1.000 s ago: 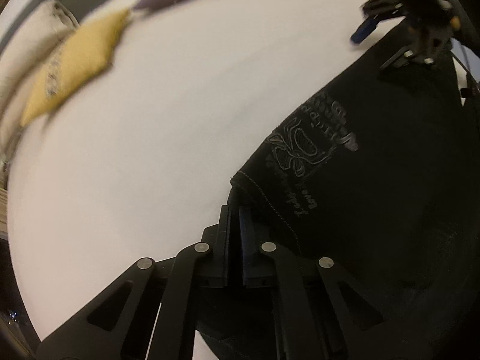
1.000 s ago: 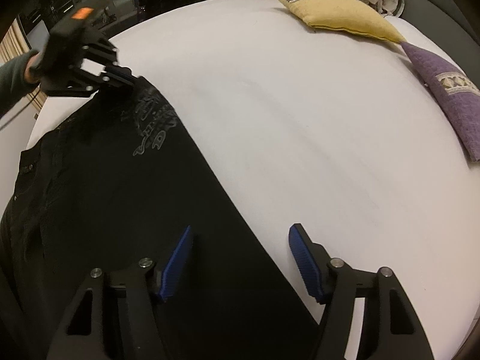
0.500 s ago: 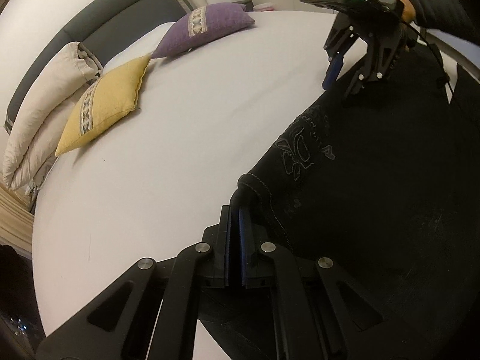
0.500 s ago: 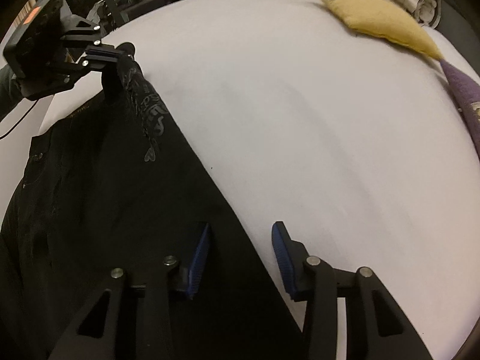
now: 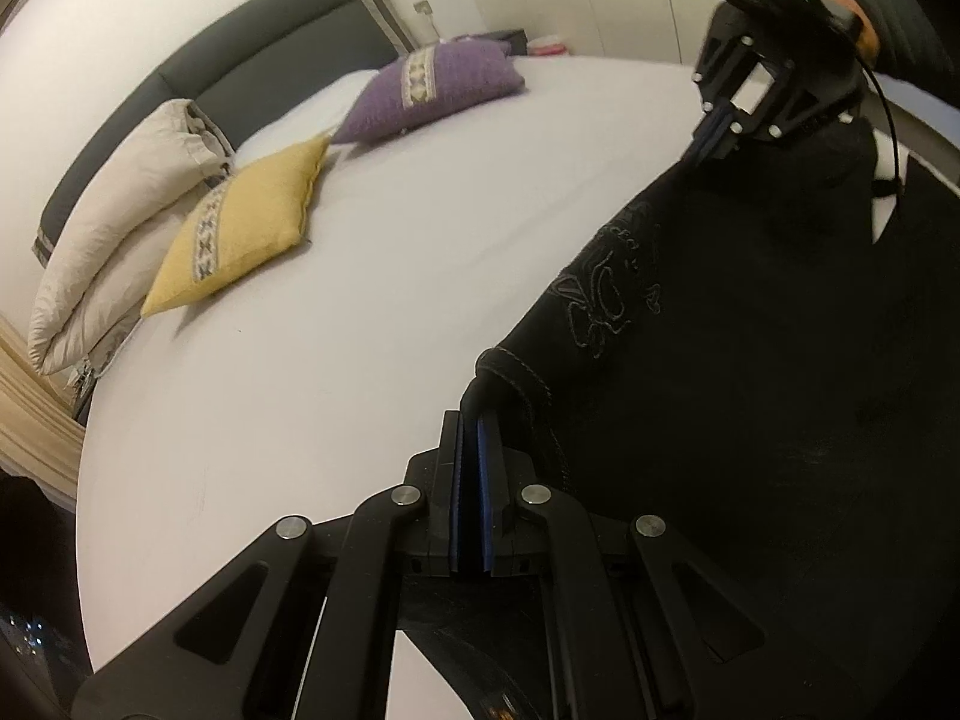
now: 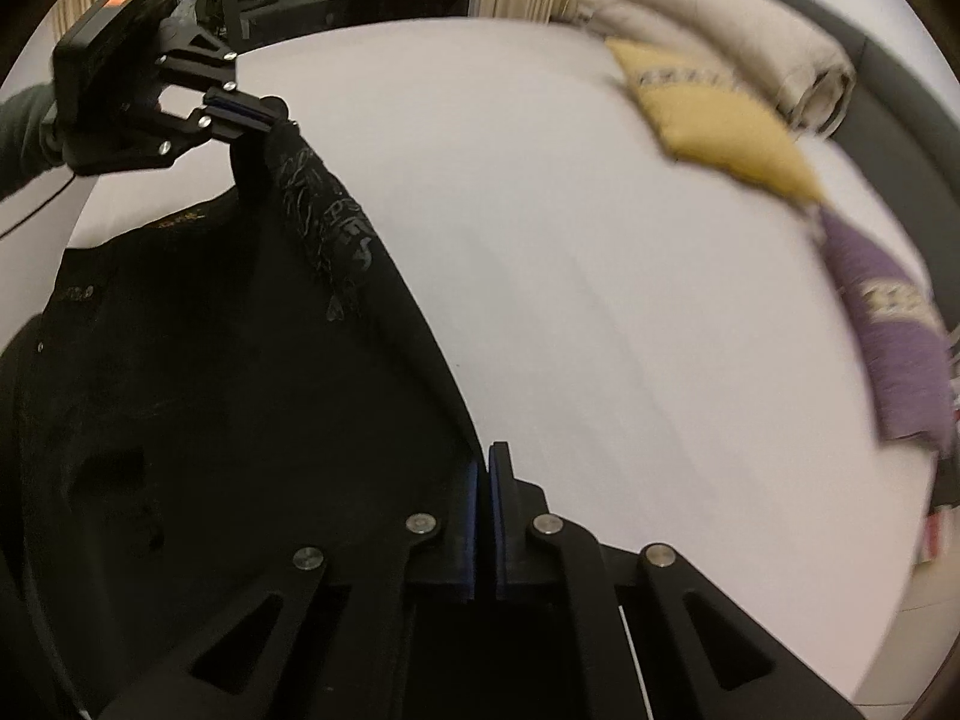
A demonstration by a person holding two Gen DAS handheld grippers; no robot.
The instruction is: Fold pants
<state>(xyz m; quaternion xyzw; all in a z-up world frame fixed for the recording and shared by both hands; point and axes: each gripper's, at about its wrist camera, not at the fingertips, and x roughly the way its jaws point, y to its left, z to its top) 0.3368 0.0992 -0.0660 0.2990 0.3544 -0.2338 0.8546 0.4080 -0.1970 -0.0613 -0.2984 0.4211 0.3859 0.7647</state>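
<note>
The white bed [image 5: 420, 276] filled both views, its grey headboard [image 5: 240, 84] curving across the upper left of the left wrist view, with a pale folded duvet [image 5: 120, 228] at far left. Next to it, toward the middle, lay a yellow cushion [image 5: 240, 234] and then a purple cushion [image 5: 438, 84] near the top centre.

At lower centre of that view the left gripper [image 5: 468, 468] was clamped on a stitched corner of the black pants [image 5: 750, 390], which spread over the whole right half of the frame, embroidery showing along the edge. In the upper right, the right gripper [image 5: 714, 138] was pinched on the far end of that same edge, a sleeve [image 5: 900, 18] behind it.

In the right wrist view, the left gripper appeared in the upper left with the cloth hanging from it; the pants [image 6: 210, 390] covered the left half, and the right gripper [image 6: 483, 480] at lower centre had its jaws drawn together on the fabric edge at the pad tips.

The main risk looked to be a shallow bite: both grips sat at the very rim of the cloth, so the weight of the hanging fabric could pull a corner free mid-lift. If the two hands carried the edge unevenly, the fold would probably land skewed or bunched. Dragging low could also rumple the layer underneath.
</note>
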